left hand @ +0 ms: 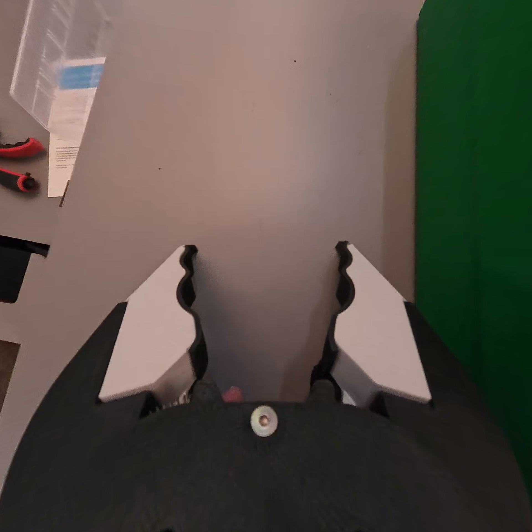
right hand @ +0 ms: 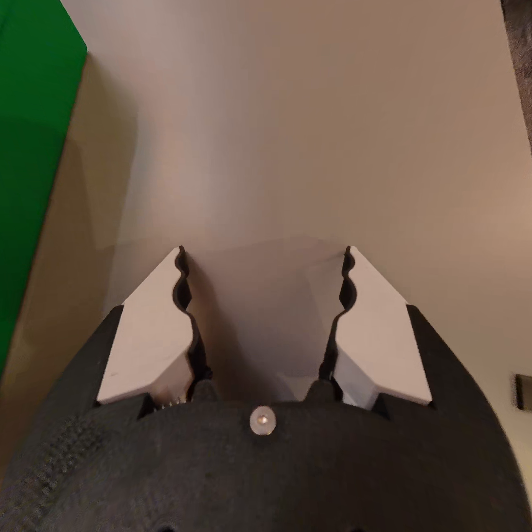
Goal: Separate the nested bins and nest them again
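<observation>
1. two grippers, both empty: my left gripper (left hand: 266, 247) has its jaws spread wide over the bare grey table (left hand: 259, 144), gripping nothing.
2. far left in the left wrist view lie a clear plastic box (left hand: 57, 57), a sheet of paper (left hand: 64, 161) and red-and-black tool handles (left hand: 21, 148). if i swing wide that way, i could knock them.
3. the green bin (left hand: 475, 201) stands at my left gripper's right side, and only its flat wall shows. i can't tell whether one bin or a nested pair is there, so a blind grab may pinch both walls together.
4. my right gripper (right hand: 264, 249) is also wide apart and holds nothing. the same green bin (right hand: 34, 144) sits to its left, so the bin is between my tools.
5. the table's right edge (right hand: 506, 86) is near; a hard pull could slide the bin off.
</observation>
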Available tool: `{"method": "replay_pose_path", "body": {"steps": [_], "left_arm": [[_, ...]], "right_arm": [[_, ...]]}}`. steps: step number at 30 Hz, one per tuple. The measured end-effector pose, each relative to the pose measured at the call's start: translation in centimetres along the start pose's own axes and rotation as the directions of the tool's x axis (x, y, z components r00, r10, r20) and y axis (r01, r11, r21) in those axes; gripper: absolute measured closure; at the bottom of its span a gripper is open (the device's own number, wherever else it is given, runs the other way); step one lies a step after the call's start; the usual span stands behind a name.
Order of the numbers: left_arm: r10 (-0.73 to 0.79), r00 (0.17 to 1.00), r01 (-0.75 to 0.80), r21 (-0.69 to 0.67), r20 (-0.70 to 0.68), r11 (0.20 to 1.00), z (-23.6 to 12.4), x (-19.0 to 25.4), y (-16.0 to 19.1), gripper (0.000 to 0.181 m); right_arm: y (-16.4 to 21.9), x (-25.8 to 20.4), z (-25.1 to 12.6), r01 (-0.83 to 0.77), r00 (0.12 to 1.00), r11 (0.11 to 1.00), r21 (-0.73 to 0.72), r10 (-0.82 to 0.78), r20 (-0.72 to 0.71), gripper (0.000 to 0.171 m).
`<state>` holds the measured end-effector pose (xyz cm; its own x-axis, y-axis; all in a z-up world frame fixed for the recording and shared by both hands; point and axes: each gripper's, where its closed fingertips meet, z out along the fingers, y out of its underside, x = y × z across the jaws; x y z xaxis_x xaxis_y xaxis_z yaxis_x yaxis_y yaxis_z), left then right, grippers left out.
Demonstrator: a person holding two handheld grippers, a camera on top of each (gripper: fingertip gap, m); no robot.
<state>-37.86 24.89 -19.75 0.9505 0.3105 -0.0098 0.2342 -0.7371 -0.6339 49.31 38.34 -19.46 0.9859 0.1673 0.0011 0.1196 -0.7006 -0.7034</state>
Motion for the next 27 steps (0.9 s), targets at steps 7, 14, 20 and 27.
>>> {"method": "replay_pose_path", "body": {"steps": [7, 14, 20, 27], "left_arm": [[-0.018, 0.985, 0.018, 0.004, 0.171, 1.0, -0.7, -2.2, -0.1, 0.158], [0.014, 0.996, -0.013, -0.014, 0.088, 1.0, 0.9, -0.3, -1.8, 0.156], [-0.013, 0.986, 0.022, -0.054, 0.164, 0.998, 1.3, -2.0, -2.1, 0.181], [0.097, 0.969, -0.076, -0.099, 0.228, 0.992, 1.3, -3.0, -2.1, 0.18]], "right_arm": [[-0.1, 0.1, 0.1, -0.004, 1.0, 1.0, 0.01, 0.005, -0.005, 0.068], [-0.2, 0.3, 0.1, -0.013, 1.0, 1.0, 0.014, 0.013, -0.012, 0.072], [-0.3, 0.3, 0.1, -0.018, 1.0, 1.0, 0.02, 0.018, -0.015, 0.08], [-0.4, 0.1, 0.0, -0.006, 1.0, 1.0, 0.024, 0.007, -0.006, 0.088]]}}
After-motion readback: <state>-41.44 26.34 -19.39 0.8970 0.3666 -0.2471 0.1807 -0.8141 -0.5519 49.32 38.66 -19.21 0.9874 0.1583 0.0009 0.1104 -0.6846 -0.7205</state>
